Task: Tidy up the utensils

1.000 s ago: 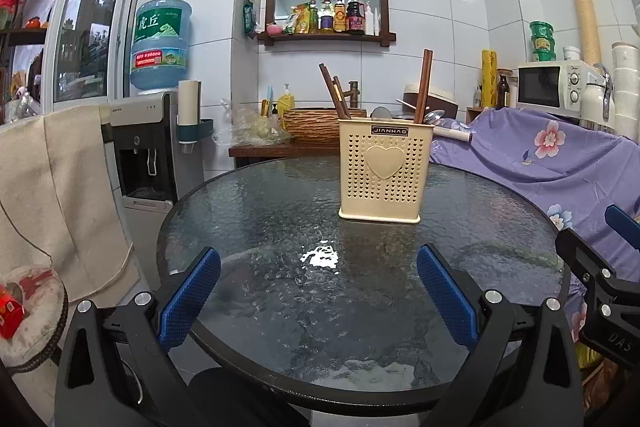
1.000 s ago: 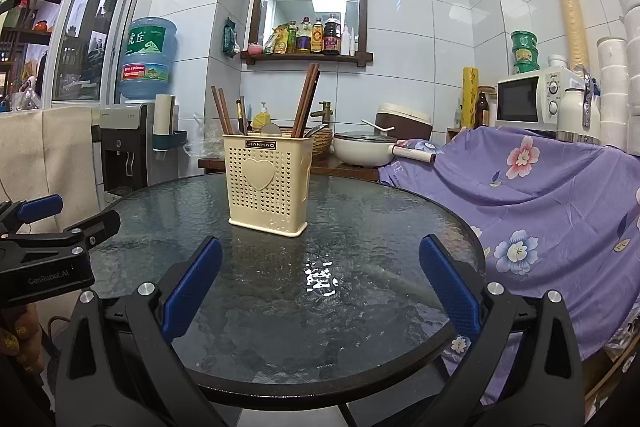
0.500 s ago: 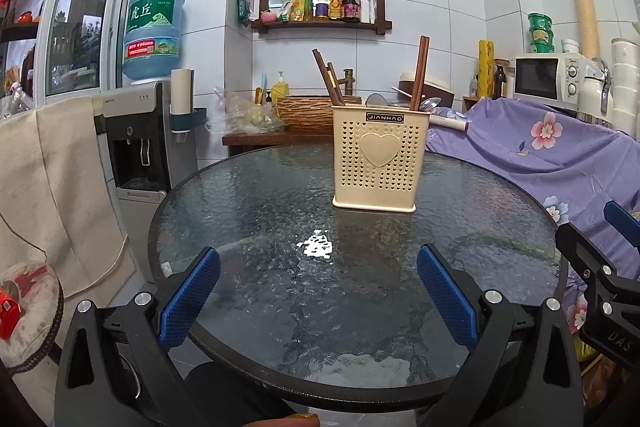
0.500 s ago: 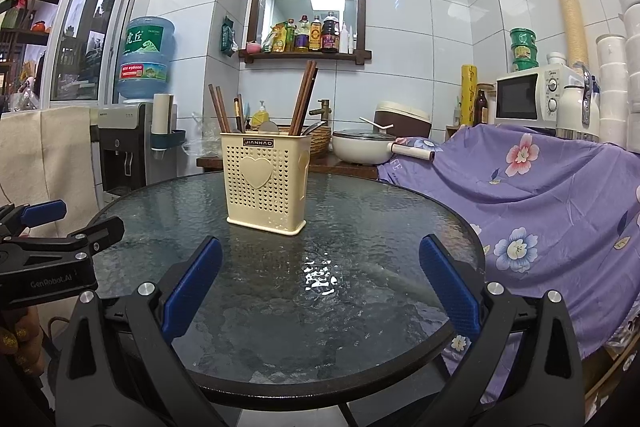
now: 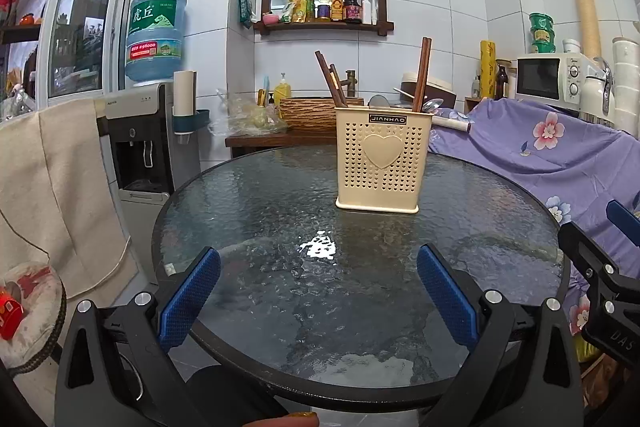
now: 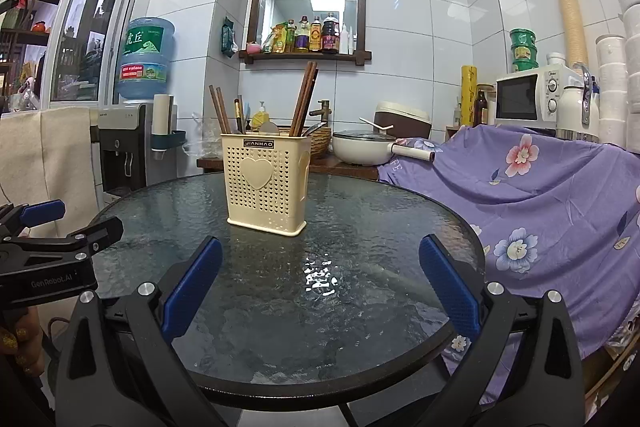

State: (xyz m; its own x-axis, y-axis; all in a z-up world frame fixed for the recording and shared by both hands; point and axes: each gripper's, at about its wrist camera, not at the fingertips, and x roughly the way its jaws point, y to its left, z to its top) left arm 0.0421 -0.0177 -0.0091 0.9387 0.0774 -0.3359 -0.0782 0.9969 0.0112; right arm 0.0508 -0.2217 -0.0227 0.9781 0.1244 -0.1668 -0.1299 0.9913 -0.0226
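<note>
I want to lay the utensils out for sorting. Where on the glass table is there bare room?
The glass table is bare all round the cream utensil holder: a wide patch between it and the near rim, and strips to its left and right. Only the holder's own footprint is taken. Both grippers, left and right, hover open over the near edge.

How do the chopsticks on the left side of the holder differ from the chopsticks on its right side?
The left chopsticks lean leftward and end lower; the right chopsticks lean rightward and reach higher. The left pair looks lighter brown, the right pair darker reddish. Both pairs stand in the cream holder on the glass table, away from both open tongs.
</note>
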